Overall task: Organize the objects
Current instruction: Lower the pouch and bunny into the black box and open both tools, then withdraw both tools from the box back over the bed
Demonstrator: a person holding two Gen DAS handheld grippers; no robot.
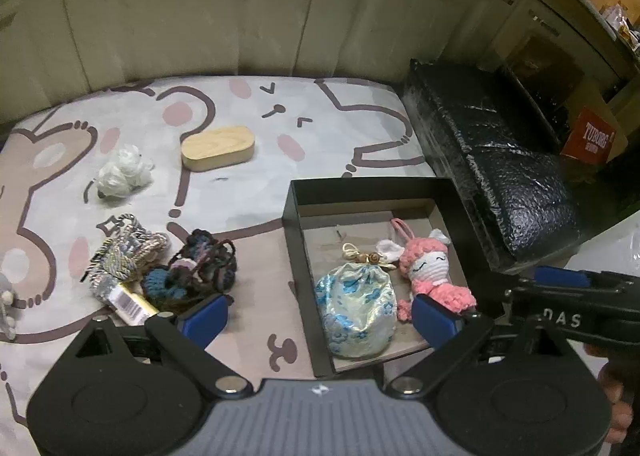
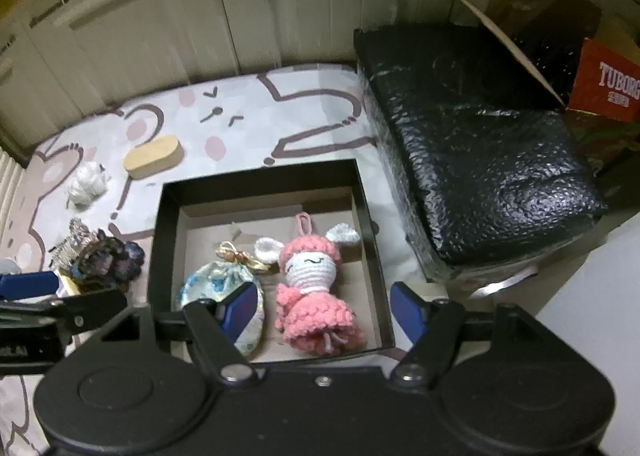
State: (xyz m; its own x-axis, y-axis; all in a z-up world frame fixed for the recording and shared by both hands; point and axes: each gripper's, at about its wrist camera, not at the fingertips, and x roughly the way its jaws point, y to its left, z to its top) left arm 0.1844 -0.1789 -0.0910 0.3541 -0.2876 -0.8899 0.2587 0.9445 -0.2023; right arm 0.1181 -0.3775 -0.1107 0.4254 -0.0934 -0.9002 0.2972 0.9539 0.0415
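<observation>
Both tongs hang spread and empty. The box (image 1: 294,240) already holds the pouch (image 1: 356,310) and pink doll (image 1: 430,268). The dark crochet piece (image 1: 200,266) lies on the bed left of the box, just beyond the left tongs (image 1: 320,316), which are nearer than the right tongs (image 2: 324,306).

box (image 2: 256,176) open above; pouch (image 2: 208,288) and doll (image 2: 312,280) crowd its floor.

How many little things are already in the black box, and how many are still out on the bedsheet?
In the black box: 2 (pink crocheted bunny doll, blue floral satin pouch)
On the sheet: 4 (oval wooden block, white fluffy bundle, braided cord bundle, dark crocheted piece)
Total: 6
</observation>
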